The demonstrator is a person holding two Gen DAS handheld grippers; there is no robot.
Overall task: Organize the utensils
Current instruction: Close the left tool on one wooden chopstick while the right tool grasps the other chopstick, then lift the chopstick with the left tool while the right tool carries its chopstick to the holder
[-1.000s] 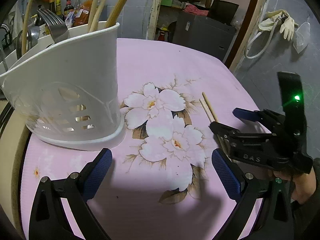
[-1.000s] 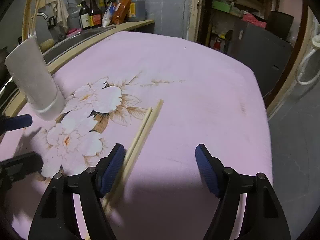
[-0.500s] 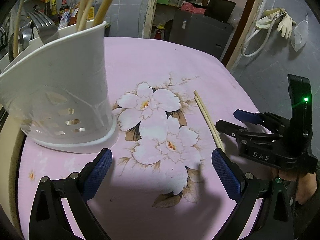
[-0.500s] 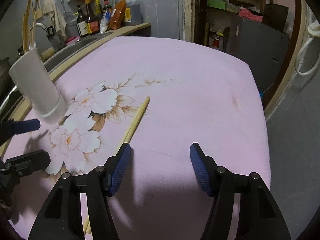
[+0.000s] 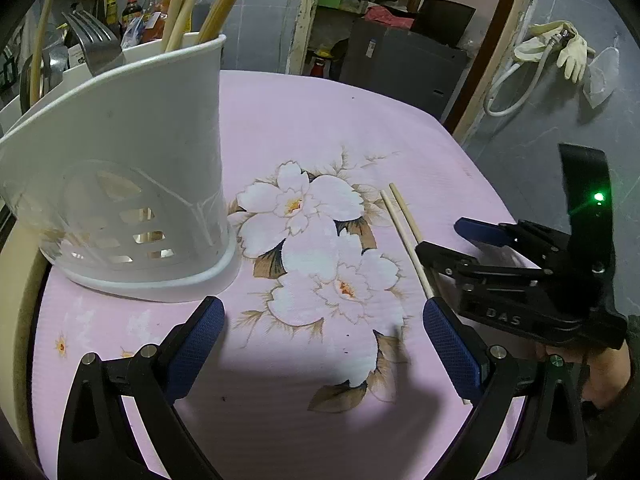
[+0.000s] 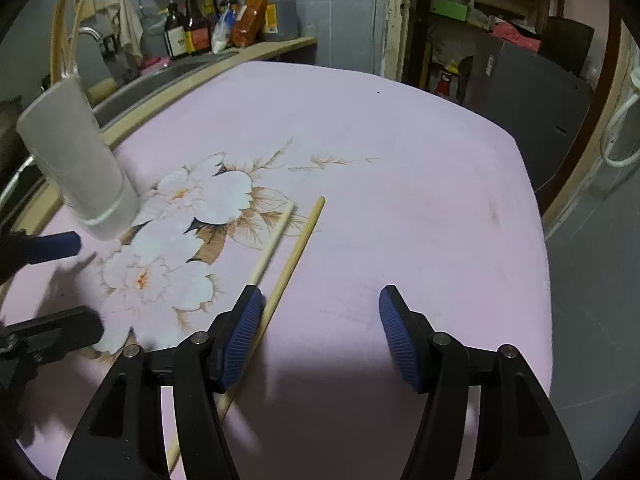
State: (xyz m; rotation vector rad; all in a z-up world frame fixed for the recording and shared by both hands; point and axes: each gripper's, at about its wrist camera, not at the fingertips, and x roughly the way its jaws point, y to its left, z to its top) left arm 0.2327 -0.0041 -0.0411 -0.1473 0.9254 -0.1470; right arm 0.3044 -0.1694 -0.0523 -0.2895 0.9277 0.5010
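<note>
Two pale, slim wooden chopsticks (image 6: 280, 264) lie side by side, nearly parallel, on the pink flower-printed worktop cloth (image 6: 400, 200). They look light, stiff and smooth. I judge they will roll or slip if pinched near a tip, so the best hold is across both shafts near the middle, squeezed together so they lift as a pair.

My right jaws (image 6: 320, 332) are spread wide and empty, low over the cloth. The chopsticks run forward and slightly right from under my left-hand pad; the nearer stick passes just beside that pad's inner face, and the other is hidden partly behind it. Neither sits centred in my gap yet, so I would need to shift left before closing.

My left jaws (image 5: 324, 344) are also spread and hold nothing. The white plastic utensil holder (image 5: 132, 168), slotted low on its wall, stands ahead and to the left of them. It already carries chopsticks and a metal fork (image 5: 94, 46). The loose pair lies ahead and to the right of them, next to the right jaws.
</note>
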